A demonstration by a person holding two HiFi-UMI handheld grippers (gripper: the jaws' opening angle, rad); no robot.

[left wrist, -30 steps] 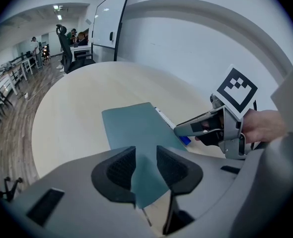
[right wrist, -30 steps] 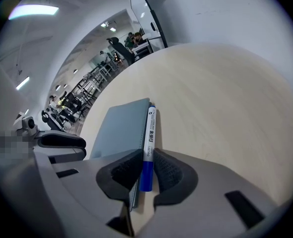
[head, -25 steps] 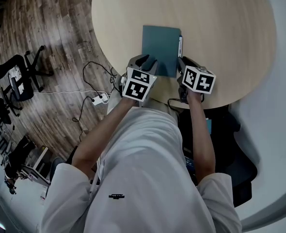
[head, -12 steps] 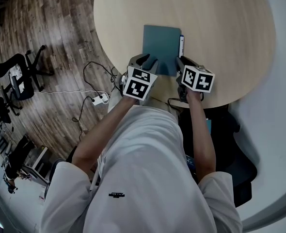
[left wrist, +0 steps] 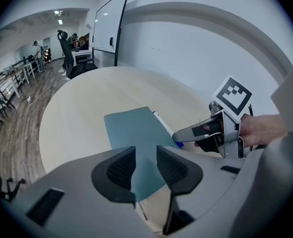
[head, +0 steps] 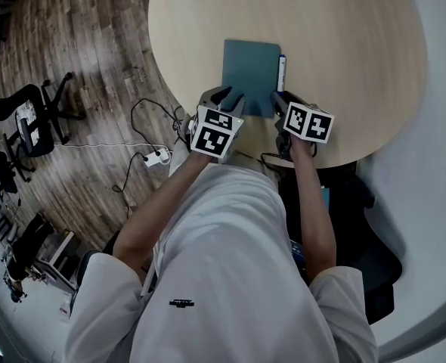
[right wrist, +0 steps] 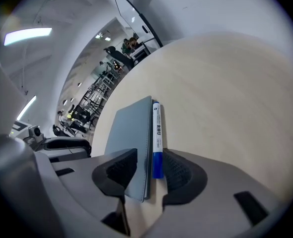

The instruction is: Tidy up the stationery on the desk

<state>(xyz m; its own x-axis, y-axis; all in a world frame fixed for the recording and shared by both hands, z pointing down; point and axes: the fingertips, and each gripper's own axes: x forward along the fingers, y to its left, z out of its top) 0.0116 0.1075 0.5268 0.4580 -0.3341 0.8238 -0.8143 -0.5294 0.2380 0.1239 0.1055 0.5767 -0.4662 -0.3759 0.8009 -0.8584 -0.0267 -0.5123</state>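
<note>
A teal notebook (head: 250, 72) lies flat near the front edge of the round wooden table (head: 351, 44). A white marker with a blue cap (head: 281, 69) lies along its right edge. My left gripper (head: 229, 97) is over the notebook's near left part, and the notebook (left wrist: 134, 130) shows through the gap between its parted jaws without the pads pressing on it. My right gripper (head: 281, 101) has just been opening. The marker (right wrist: 156, 133) and the notebook's edge (right wrist: 129, 133) lie loose between its spread jaws (right wrist: 150, 155).
The table's curved front edge runs just below both grippers. On the wooden floor at left lie cables and a white power strip (head: 156, 155), and an office chair (head: 34, 119) stands there. A dark chair (head: 359, 225) stands under the table's right side.
The right gripper's jaws now stand wider apart around the marker's near end. The left gripper and the notebook have stayed in place.
</note>
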